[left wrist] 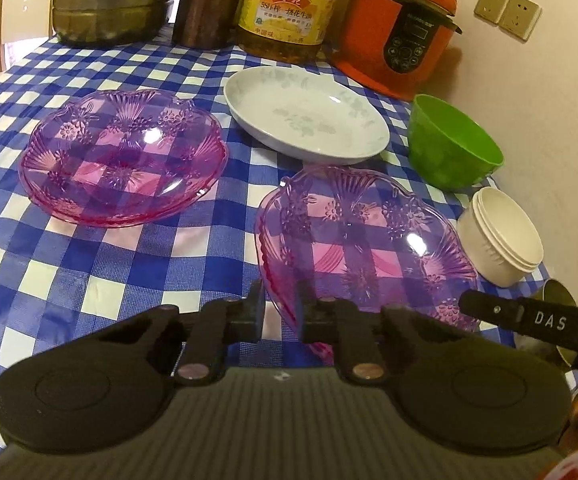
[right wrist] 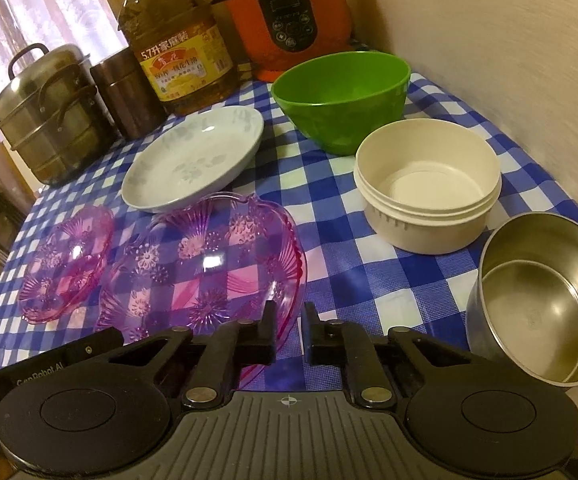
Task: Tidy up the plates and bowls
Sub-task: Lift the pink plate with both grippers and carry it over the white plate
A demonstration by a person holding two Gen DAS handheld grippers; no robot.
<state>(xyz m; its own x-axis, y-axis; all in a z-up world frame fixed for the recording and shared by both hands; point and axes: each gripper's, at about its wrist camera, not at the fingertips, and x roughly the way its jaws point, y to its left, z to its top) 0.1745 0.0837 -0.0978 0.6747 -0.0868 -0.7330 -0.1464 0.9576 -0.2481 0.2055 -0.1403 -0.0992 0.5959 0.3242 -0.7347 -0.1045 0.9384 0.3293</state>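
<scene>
Two grippers pinch opposite rim edges of the near pink plate (left wrist: 365, 240) on a checked tablecloth (left wrist: 89, 264): left gripper (left wrist: 282, 312) and right gripper (right wrist: 290, 330), jaws pressed on its rim. Thin moulded plastic looks light, slippery, slightly flexible; the scalloped rim seems the best hold.

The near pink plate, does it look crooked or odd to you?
Yes. The near pink plate is tipped, its near edge raised off the checked tablecloth, pinched between the left gripper and right gripper. The far pink plate lies flat.
</scene>
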